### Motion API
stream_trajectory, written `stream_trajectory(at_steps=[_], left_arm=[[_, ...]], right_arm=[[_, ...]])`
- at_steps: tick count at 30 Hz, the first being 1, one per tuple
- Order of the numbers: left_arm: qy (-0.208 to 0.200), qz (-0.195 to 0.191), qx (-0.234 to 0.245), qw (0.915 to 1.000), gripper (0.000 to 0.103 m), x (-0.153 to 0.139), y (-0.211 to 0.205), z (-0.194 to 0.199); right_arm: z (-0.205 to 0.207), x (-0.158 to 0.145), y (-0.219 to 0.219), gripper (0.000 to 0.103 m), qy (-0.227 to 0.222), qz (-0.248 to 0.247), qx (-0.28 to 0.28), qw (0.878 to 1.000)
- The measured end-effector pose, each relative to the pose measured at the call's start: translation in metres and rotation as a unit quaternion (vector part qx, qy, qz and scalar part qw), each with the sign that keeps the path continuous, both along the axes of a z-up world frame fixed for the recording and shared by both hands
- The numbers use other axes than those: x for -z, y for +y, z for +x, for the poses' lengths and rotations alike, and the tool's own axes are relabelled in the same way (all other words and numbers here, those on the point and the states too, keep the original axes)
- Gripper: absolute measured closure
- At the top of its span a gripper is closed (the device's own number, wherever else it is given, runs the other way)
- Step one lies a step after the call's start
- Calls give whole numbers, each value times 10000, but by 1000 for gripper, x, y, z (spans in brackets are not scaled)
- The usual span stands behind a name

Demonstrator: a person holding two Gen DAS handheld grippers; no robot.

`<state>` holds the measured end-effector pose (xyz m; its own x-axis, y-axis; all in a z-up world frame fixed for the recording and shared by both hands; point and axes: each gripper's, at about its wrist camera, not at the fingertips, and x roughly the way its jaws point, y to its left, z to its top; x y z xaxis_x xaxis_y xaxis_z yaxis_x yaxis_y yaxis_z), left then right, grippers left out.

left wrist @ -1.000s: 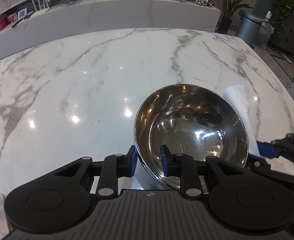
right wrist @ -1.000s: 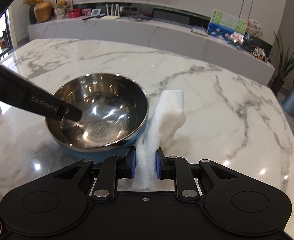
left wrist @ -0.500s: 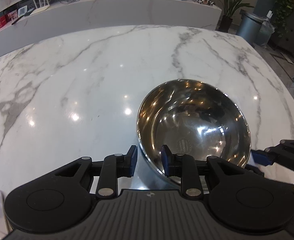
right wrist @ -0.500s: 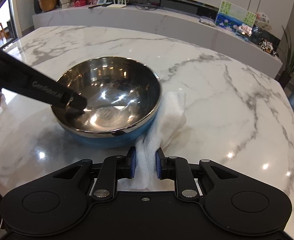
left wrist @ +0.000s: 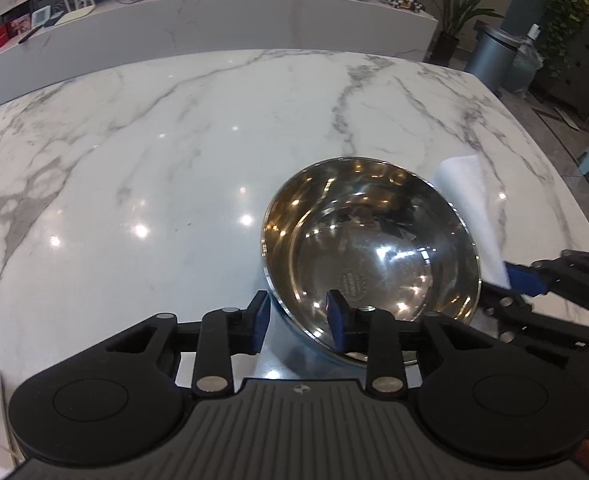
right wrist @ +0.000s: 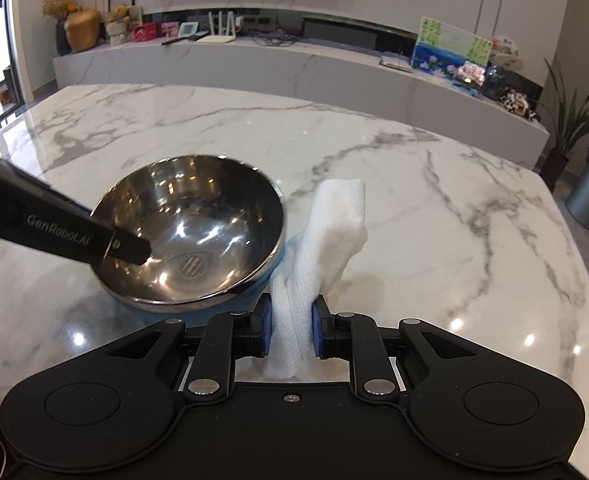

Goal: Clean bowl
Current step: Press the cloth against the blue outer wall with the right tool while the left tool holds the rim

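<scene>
Right wrist view: right gripper [right wrist: 291, 330] jaws clamp the white cloth [right wrist: 326, 232] beside the bowl [right wrist: 190, 232], wiping not begun; left gripper [left wrist: 299, 316] jaws, just closing, straddle its near rim without visibly pinching it.

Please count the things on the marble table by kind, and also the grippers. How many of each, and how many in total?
Steel bowl: 1
White cloth: 1
Grippers: 2, the left gripper and the right gripper
Total: 4
</scene>
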<state>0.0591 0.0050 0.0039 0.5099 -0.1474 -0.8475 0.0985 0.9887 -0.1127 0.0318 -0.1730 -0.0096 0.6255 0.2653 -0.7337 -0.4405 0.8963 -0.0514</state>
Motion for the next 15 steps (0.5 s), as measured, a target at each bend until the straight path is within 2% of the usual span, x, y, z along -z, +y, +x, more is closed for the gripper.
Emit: stream_trajectory(at_steps=[15], left_arm=[[-215, 84, -48, 9997, 74, 3, -8, 11]], right_arm=[[-8, 15, 15, 85, 406, -223, -370, 9982]])
